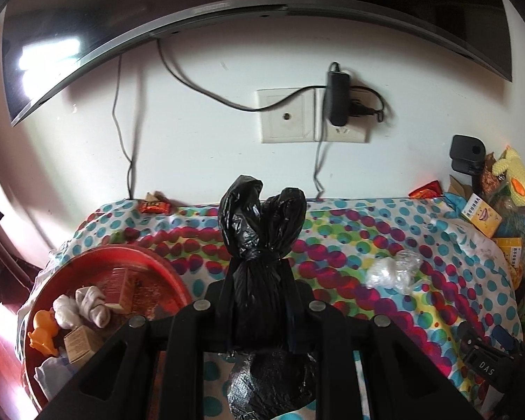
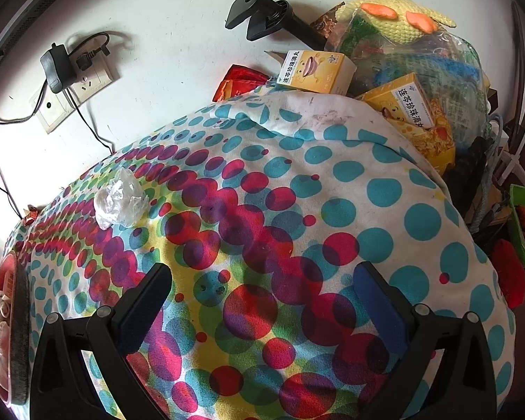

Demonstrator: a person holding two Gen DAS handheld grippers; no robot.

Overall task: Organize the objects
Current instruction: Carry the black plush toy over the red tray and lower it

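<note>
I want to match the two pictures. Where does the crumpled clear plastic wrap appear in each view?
Left wrist view: crumpled clear plastic wrap lies right of centre on the dotted cloth.
Right wrist view: it lies left of centre.
Shared landmark: the wall socket with its black adapter.

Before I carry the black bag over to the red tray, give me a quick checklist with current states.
1. Left gripper shut on the tied black bag: ok.
2. Bag knot tied shut: ok.
3. Free room in the red tray among the items already there: cannot tell.
4. Right gripper open, holding nothing: ok.
5. Crumpled clear plastic on the dotted cloth, apart from the bag: ok.
</note>
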